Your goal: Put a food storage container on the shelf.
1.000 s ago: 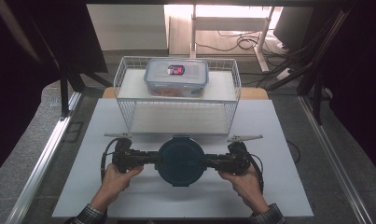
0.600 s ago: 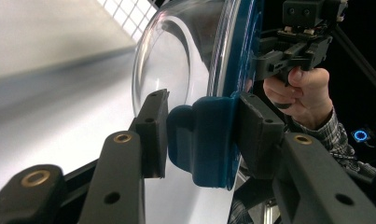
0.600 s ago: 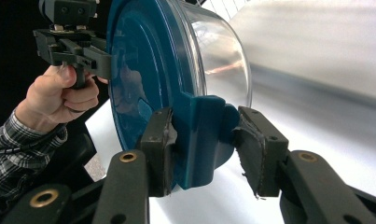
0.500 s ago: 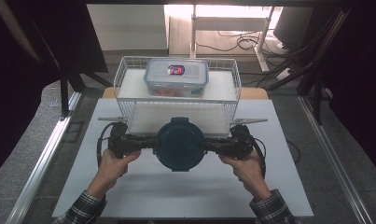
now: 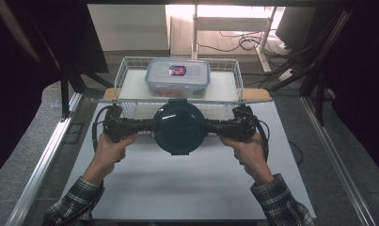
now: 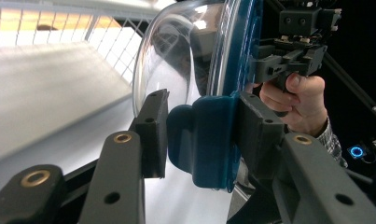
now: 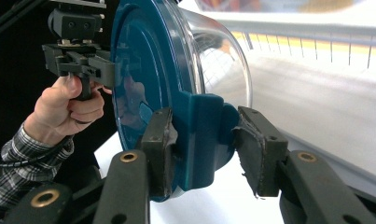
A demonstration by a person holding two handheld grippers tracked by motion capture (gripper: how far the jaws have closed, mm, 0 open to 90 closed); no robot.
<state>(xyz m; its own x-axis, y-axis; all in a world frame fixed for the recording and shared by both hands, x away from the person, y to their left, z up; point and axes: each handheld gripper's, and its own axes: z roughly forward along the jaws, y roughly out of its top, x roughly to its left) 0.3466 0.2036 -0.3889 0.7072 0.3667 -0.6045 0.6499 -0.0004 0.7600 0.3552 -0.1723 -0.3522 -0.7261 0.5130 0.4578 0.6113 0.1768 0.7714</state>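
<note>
Your left gripper (image 5: 147, 125) clamps left latch tab of round blue-lidded container (image 5: 179, 126); your right gripper (image 5: 213, 126) clamps right tab. Jaws part-open, pressed on tabs. Container held off white mat (image 5: 177, 188), just before wire basket (image 5: 126, 66). Rectangular lidded box (image 5: 177, 77) sits inside basket.

No writing can be read anywhere. The clear lidded box (image 5: 177, 77) in the wire basket (image 5: 123, 70) carries a small red and blue label (image 5: 177, 70), but its print is too small to read.
</note>
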